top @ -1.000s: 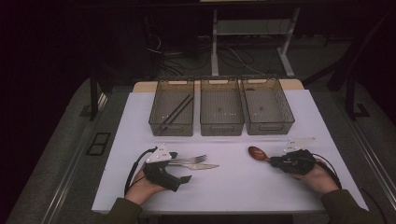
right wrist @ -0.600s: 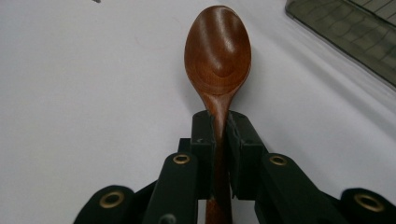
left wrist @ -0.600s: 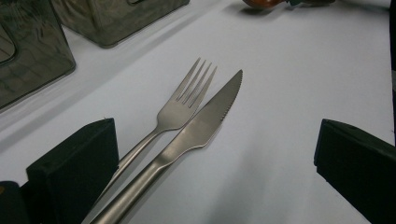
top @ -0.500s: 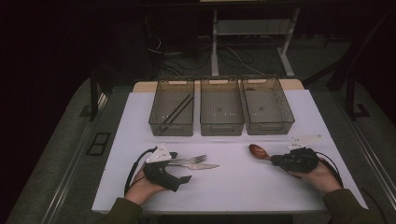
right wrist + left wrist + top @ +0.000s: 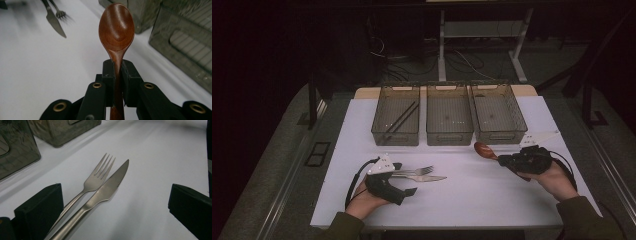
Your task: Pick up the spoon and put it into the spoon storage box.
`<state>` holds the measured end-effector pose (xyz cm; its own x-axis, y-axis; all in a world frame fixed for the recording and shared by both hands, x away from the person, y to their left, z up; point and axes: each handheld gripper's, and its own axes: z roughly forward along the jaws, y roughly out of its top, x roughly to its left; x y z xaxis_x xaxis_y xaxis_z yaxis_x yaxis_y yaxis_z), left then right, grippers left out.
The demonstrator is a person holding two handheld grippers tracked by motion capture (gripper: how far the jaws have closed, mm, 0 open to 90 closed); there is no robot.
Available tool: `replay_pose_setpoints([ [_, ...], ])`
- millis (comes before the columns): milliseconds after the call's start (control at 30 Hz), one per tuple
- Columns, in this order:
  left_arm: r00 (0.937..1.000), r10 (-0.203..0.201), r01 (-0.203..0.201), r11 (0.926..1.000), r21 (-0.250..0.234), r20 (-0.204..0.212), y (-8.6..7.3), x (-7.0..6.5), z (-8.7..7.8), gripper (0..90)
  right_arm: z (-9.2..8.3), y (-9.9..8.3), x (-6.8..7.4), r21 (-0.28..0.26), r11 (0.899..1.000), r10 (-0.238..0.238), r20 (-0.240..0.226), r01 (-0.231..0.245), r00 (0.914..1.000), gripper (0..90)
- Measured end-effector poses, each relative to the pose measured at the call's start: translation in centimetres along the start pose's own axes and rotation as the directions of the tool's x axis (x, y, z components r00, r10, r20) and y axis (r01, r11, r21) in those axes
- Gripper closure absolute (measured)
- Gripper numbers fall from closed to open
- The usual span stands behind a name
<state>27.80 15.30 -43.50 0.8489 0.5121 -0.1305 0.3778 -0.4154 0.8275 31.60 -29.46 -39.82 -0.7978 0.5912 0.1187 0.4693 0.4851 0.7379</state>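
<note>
The right gripper (image 5: 504, 159) is clenched on the handle of a wooden spoon (image 5: 116, 32), near the right bin (image 5: 499, 112). The left gripper (image 5: 113, 202) is released, its jaws wide around the fork (image 5: 96, 178) and knife (image 5: 107, 188) on the table (image 5: 472, 200).

no readable txt, no labels, brands, nos. or signs on anything in view
</note>
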Motion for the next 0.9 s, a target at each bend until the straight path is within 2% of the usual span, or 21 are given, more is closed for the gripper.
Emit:
replay_pose_setpoints([
  [200,1.0000,-0.001,0.001,1.0000,-0.007,0.002,0.0,0.1,-0.1,0.0,0.6,3.0,0.0,-0.022,1.000,-0.013,-0.007,0.013,0.9999,80.8],
  [533,1.0000,0.008,-0.008,0.9999,-0.006,0.004,0.1,0.0,-0.1,0.0,2.2,8.2,-0.5,-0.028,1.000,-0.004,0.026,0.005,0.9997,80.8],
  [900,0.9998,0.017,-0.017,0.9999,-0.002,0.006,0.1,-0.1,-0.1,0.0,5.2,13.3,-1.6,-0.013,1.000,0.006,0.059,-0.005,0.9982,80.8],
])
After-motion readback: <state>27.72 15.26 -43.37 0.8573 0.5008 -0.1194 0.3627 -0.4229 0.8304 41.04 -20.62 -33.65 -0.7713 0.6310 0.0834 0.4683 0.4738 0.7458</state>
